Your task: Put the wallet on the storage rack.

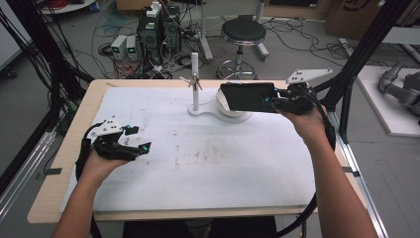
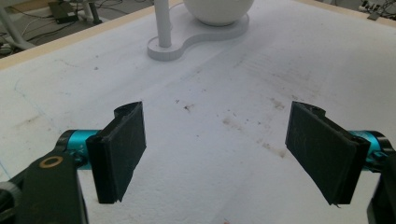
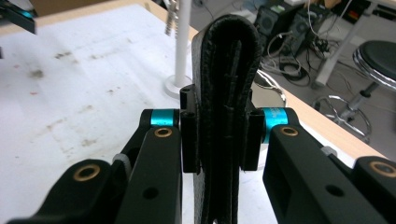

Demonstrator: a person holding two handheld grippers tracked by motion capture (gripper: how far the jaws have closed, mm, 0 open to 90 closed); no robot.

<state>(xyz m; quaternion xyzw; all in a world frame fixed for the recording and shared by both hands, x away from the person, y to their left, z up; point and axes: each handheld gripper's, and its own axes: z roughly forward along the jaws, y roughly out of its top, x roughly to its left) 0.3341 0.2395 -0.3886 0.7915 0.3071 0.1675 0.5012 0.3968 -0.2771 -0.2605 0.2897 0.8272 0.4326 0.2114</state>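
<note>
Pinching the folded black leather wallet (image 3: pixel 226 93) near its open edges, the right claw (image 3: pixel 219 140) carries something light and pliable above the white stand (image 1: pixel 218 111), while the left claw (image 2: pixel 224 149) gapes wide, empty.

Black left gripper (image 1: pixel 132 144) and right gripper (image 1: pixel 271 99), teal collars, brass rivets, grey plates, black cables

Even, soft overhead light fills the room, and the white table cover (image 1: pixel 208 148) reads bright without glare. Shadows are faint, just a dull patch beneath the left gripper (image 1: pixel 132 140). The high view is a bit grainy. Close up, the black wallet (image 3: pixel 226 84) looks soft, its base blurred.
</note>
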